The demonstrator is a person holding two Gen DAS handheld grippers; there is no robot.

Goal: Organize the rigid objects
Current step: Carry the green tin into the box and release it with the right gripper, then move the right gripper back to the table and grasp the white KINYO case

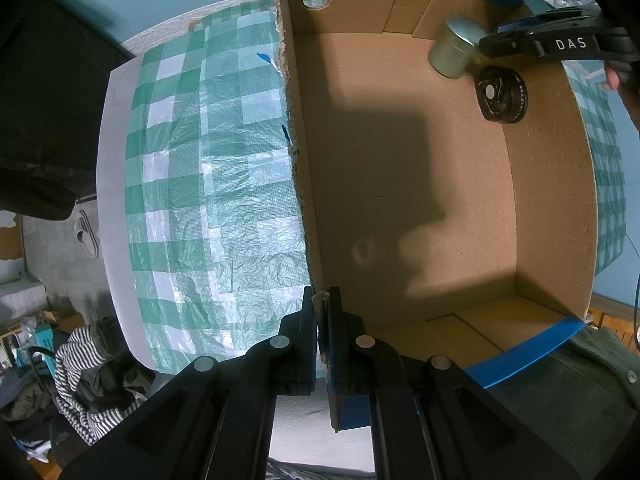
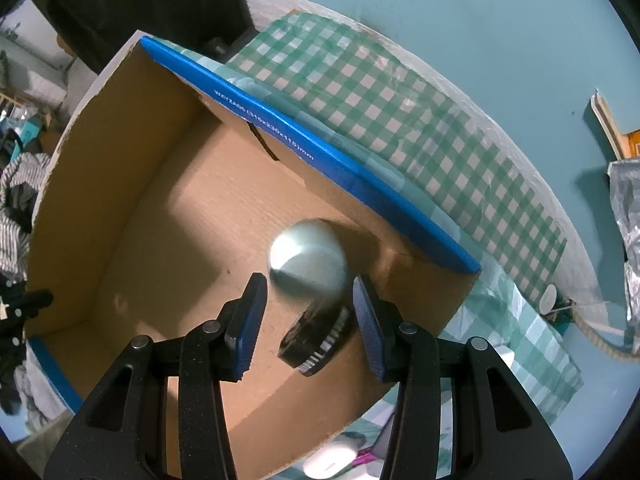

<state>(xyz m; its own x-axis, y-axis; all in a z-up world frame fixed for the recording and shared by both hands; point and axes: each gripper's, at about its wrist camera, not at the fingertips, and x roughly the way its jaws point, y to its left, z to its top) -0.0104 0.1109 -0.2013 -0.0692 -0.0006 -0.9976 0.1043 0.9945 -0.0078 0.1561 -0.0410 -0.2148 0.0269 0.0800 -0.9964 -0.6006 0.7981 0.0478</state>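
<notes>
Cardboard box [image 1: 420, 200] is steadied at its side wall, which is pinched by the left hand-held gripper [image 1: 322, 340], likely so it stays put on the checked desk [image 1: 200, 184] during loading. Inside lie a metal-lidded jar [image 2: 308, 256] and a black ribbed disc [image 2: 316, 340]. The right hand-held gripper [image 2: 310, 312] is spread, empty, above them.

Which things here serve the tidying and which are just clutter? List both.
In the job: box; jar; black disc; left gripper clamped on the box wall; right gripper, open over the jar.

Lying about: checked cloth; striped garment; foil bag.
</notes>
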